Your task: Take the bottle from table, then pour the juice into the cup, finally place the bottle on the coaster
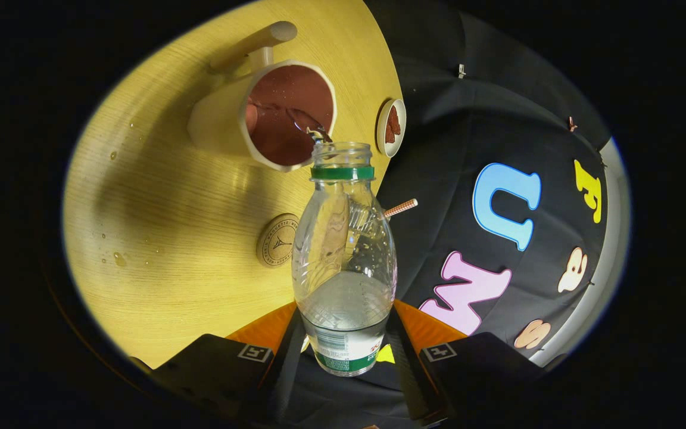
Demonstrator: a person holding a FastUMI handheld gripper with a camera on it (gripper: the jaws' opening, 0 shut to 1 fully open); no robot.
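My gripper [345,339] is shut on a clear plastic bottle [344,256] with a green neck ring and a label at its base; both fingers press its lower body. The bottle is tipped over, its open mouth right at the rim of a cream cup [259,116] with a long handle. A thin last stream runs from the mouth into the cup, which holds dark red-brown juice. The bottle looks almost empty. A round cork coaster [276,240] lies on the yellow wooden table [170,286], beside the bottle's body and nearer to my fingers than the cup.
A small white dish [392,127] with reddish-brown pieces sits by the table's curved edge beyond the bottle mouth. A striped paper straw [401,207] pokes out behind the bottle. Several droplets [118,258] lie on the wood. Black booth cloth hangs past the table edge.
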